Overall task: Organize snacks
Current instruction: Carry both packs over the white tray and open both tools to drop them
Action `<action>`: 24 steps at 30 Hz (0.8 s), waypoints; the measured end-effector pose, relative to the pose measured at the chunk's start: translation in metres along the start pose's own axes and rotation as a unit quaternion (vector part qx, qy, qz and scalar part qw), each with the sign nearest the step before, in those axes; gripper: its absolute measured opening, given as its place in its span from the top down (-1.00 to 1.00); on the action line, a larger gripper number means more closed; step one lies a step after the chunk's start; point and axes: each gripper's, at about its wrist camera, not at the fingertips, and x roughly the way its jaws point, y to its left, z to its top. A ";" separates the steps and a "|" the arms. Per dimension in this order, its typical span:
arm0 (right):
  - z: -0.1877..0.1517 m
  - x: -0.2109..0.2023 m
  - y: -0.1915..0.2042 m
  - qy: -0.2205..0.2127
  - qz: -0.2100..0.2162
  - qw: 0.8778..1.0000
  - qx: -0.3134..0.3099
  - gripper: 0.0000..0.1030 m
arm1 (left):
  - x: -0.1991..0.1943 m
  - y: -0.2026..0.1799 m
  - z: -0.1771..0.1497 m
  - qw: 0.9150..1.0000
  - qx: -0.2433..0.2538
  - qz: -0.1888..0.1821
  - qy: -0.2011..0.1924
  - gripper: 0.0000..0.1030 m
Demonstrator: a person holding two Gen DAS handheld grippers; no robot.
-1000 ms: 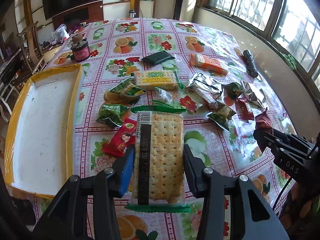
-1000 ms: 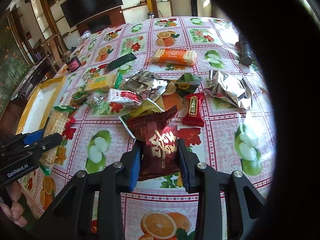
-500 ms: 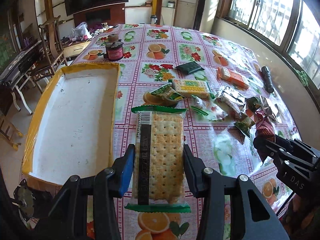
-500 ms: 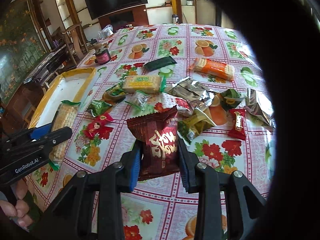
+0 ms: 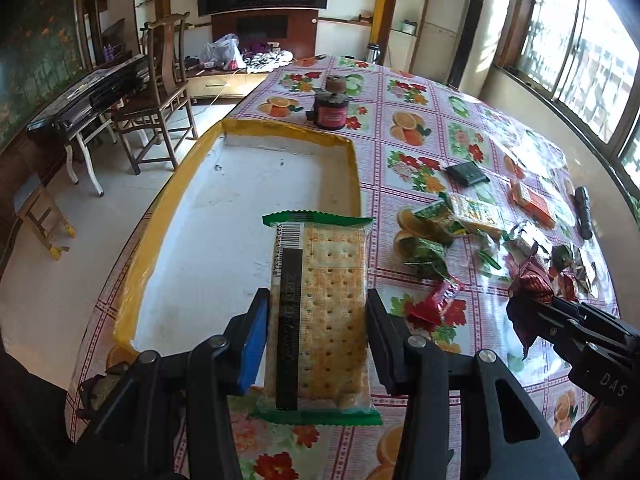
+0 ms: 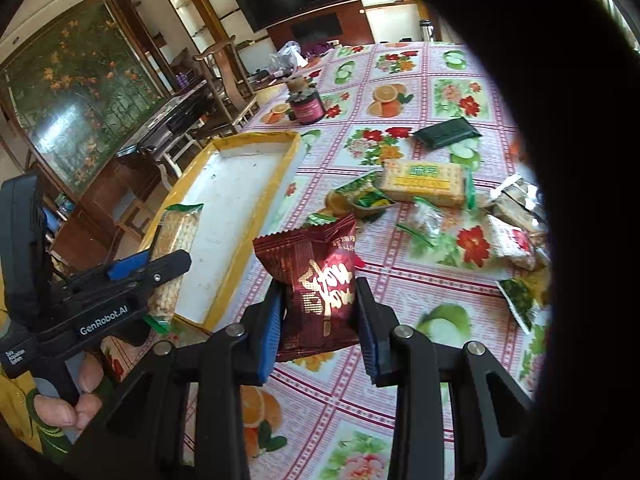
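My left gripper [image 5: 316, 312] is shut on a clear cracker pack [image 5: 322, 312] with green ends, held above the near right part of the white tray with a yellow rim [image 5: 352, 168]. The left gripper also shows in the right wrist view [image 6: 160, 264] with the crackers [image 6: 176, 236] over the tray [image 6: 288, 160]. My right gripper [image 6: 320, 304] is shut on a dark red snack bag [image 6: 320, 284], held above the tablecloth just right of the tray. The right gripper shows at the right edge of the left wrist view [image 5: 536, 308].
Several loose snacks lie on the floral tablecloth right of the tray: a yellow cracker pack [image 6: 424, 180], green packets [image 5: 424, 252], a small red packet [image 5: 436, 300], silver wrappers [image 6: 516, 200], a dark green pack [image 6: 444, 132]. A dark jar [image 5: 330, 110] stands beyond the tray. A wooden chair [image 5: 160, 96] stands left.
Both grippers have swung left with their snacks. The cracker pack went from over the tablecloth to over the tray, and the red bag came close to the tray's right rim.
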 end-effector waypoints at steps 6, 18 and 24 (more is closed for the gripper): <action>0.022 0.036 0.032 0.018 0.045 0.999 -0.012 0.30 | 0.014 0.027 0.005 1.000 -0.026 0.009 0.012 0.11; 0.067 0.116 0.073 0.057 0.065 0.995 -0.048 0.30 | 0.045 0.044 0.006 0.998 -0.042 0.021 0.040 0.11; 0.074 0.149 0.085 0.079 0.053 0.992 -0.079 0.30 | 0.057 0.055 0.004 0.997 -0.056 0.031 0.053 0.11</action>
